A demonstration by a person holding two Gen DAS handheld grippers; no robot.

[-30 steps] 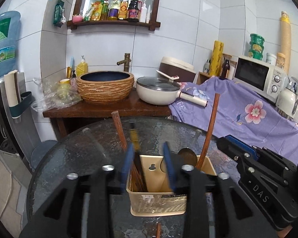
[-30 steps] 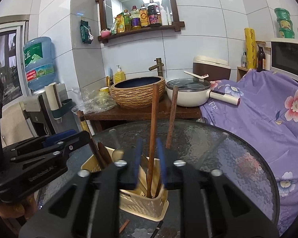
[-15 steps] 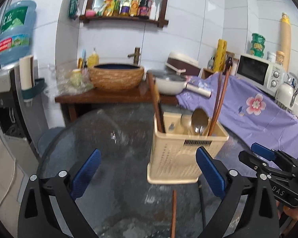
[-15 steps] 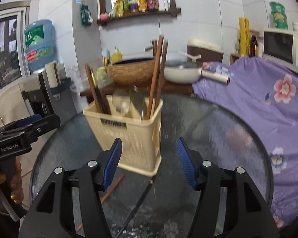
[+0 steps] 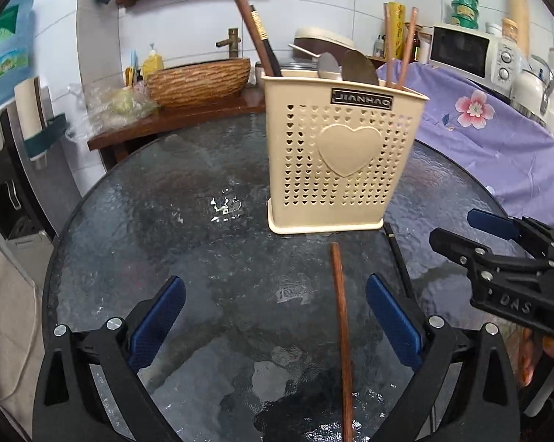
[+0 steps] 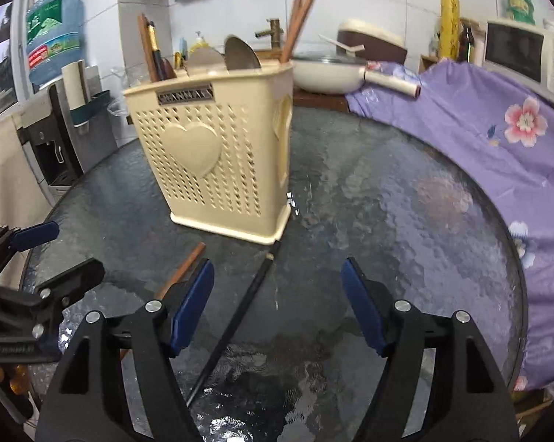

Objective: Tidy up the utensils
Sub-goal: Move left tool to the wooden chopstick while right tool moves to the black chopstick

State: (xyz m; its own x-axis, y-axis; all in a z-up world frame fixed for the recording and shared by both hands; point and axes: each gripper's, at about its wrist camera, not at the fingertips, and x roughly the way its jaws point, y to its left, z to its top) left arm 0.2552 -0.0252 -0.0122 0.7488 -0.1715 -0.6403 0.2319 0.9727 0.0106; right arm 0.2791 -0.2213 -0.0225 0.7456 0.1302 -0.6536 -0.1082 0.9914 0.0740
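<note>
Chopsticks, spoons and a dark-handled utensil stand upright in a cream perforated plastic utensil holder with a raised heart on its face (image 5: 345, 162) (image 6: 218, 162), which sits on the round dark textured-glass table (image 5: 203, 243) (image 6: 406, 221). Inside it, a dark brown pair with a gold band (image 5: 260, 37) leans at the left end, two metal spoon bowls (image 5: 345, 68) (image 6: 227, 57) rise in the middle, and a reddish-brown pair of chopsticks (image 5: 402, 51) (image 6: 300, 11) stands at the right end. Two loose sticks lie flat on the glass just in front of the holder: a reddish-brown wooden chopstick (image 5: 341, 328) (image 6: 183, 269) and a thin black chopstick (image 5: 398, 258) (image 6: 236, 316), the black one's far tip close to the holder's base corner. The left tool (image 5: 275, 322) hangs above the table with its blue-padded jaws spread wide and nothing between them except the wooden chopstick lying below, nearer the right-hand pad. The right tool (image 6: 277, 305) is likewise spread wide and empty, with the black chopstick running under the gap between its pads. Each tool shows at the edge of the other's view. Purple floral cloth (image 6: 479, 118) covers the surface to the right.
</note>
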